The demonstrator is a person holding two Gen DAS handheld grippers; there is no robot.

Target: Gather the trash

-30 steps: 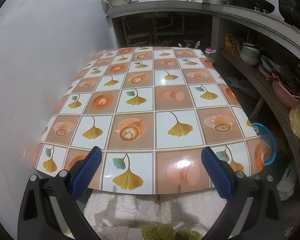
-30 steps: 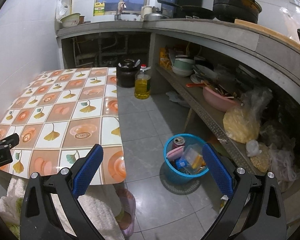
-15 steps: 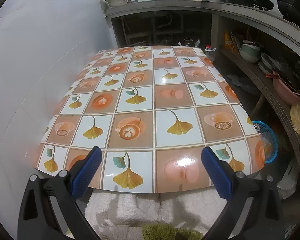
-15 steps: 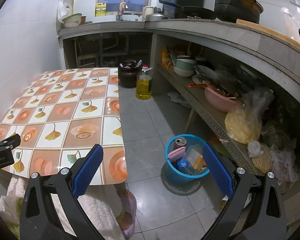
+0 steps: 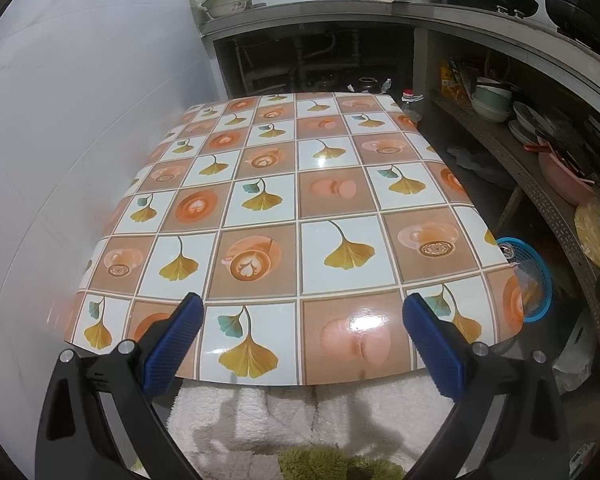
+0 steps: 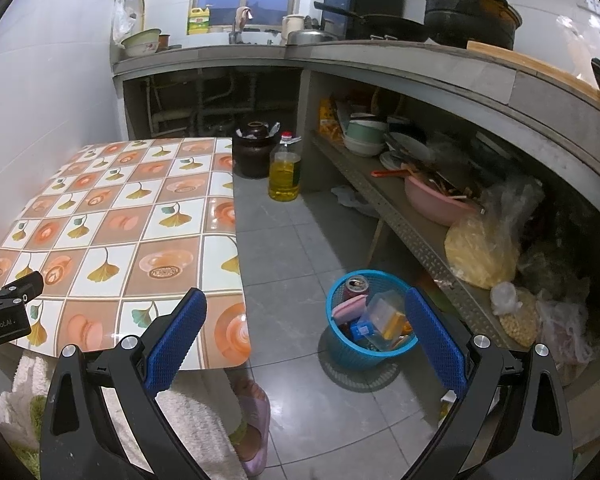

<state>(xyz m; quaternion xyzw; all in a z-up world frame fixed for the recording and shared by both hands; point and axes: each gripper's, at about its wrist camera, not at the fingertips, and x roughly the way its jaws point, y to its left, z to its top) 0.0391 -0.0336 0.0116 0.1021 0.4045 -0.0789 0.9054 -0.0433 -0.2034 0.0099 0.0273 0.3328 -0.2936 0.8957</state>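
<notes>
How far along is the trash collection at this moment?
Looks finished: the blue mesh waste basket on the floor holds a red can and packaging, and the patterned table top carries nothing. In hand: nothing; left gripper and right gripper are open. No trash left in view.

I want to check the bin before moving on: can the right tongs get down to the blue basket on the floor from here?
Probably yes. The right tongs are open and empty, and the blue basket stands on bare floor beside the table, with nothing between. Its top is open, though already holding a can and packaging.
</notes>
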